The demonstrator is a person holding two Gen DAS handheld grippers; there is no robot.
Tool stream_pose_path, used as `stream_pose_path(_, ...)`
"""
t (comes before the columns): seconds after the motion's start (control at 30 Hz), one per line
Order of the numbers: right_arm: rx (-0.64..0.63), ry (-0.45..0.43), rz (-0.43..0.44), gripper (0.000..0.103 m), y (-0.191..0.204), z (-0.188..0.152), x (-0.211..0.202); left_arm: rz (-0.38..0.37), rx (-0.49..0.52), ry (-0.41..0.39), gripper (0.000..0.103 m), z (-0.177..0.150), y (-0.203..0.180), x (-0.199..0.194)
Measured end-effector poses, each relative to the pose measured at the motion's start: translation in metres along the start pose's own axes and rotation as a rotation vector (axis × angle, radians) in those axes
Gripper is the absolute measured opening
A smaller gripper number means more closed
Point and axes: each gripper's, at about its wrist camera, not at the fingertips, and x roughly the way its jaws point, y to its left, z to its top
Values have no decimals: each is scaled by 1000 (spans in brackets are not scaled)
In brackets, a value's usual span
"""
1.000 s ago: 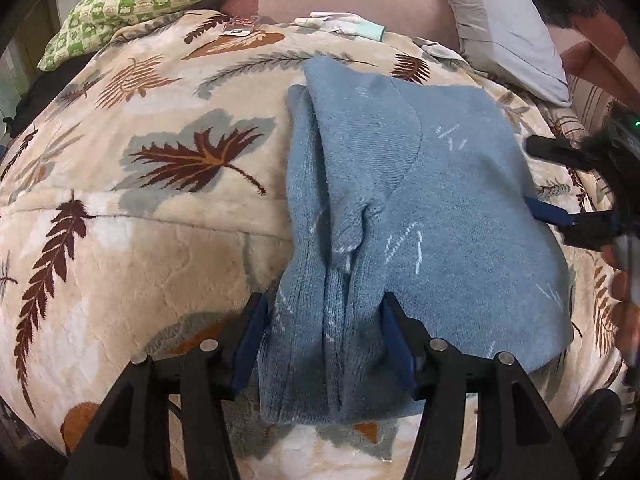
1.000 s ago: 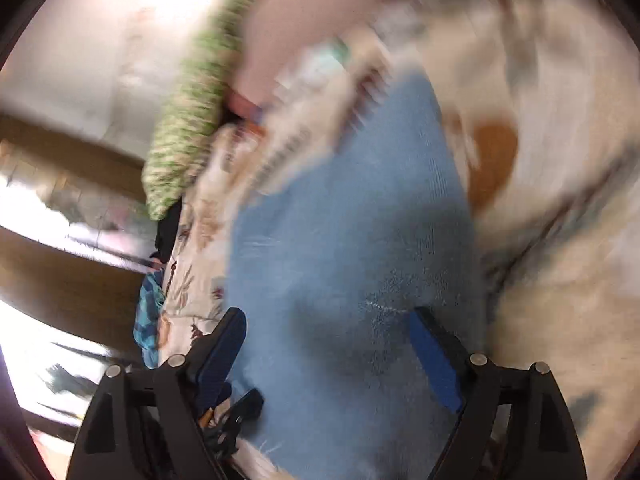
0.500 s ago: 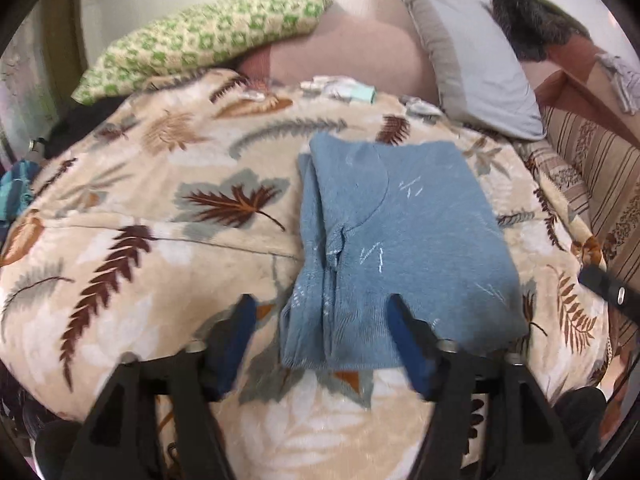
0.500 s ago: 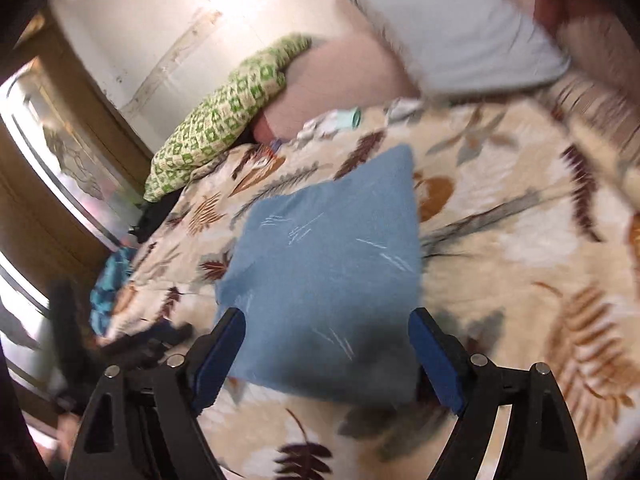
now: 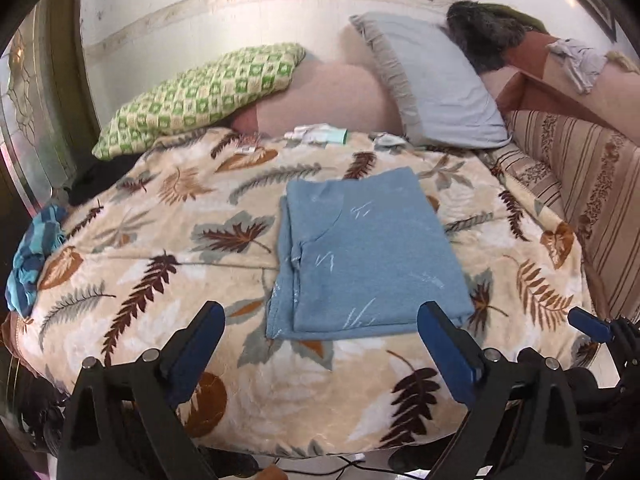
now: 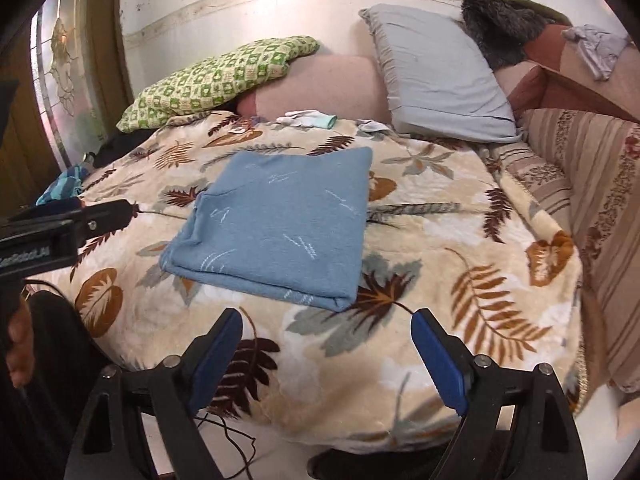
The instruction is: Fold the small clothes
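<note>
A folded light-blue knit garment point(image 5: 368, 256) lies flat on the leaf-patterned blanket point(image 5: 160, 272) in the middle of the bed; it also shows in the right wrist view point(image 6: 276, 232). My left gripper point(image 5: 320, 344) is open and empty, held back over the bed's near edge, apart from the garment. My right gripper point(image 6: 326, 354) is open and empty, also back from the garment's near right corner. The left gripper's body shows at the left of the right wrist view point(image 6: 60, 232).
A green checked pillow point(image 5: 200, 96), a pink bolster point(image 5: 340, 96) and a grey pillow point(image 5: 432, 88) lie at the head of the bed. Small white and mint clothes point(image 5: 320, 134) lie near them. A striped sofa point(image 5: 592, 184) stands on the right. A blue cloth point(image 5: 32, 264) hangs at left.
Both grippers let go of the blue garment and pulled back and up from it. The garment now lies folded and flat on the blanket.
</note>
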Motion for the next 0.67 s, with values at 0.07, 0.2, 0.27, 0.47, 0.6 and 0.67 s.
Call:
stream_pose_path(0.07, 12, -4, -10, 88, -2, -1, -7, 30, 2, 1, 97, 1, -4, -7)
stream_pose_path(0.2, 32, -5, -10, 88, -4, 0, -16, 62, 19, 21, 97, 2, -7, -15)
stream_pose_path(0.27, 32, -4, -5, 88, -3, 1, -20, 34, 11, 36, 97, 2, -6, -15)
stream_pose_path(0.47, 15, -14, -7, 89, 3, 6, -26, -27, -19, 45, 97, 3, -2, -17)
stream_pose_path(0.6, 14, -13, -9, 88, 5, 8, -25, -27, -32, 58, 97, 6, -2, -13)
stream_pose_path(0.67, 16, -13, -9, 88, 5, 10, -24, -31, -28, 56, 97, 6, -3, -12)
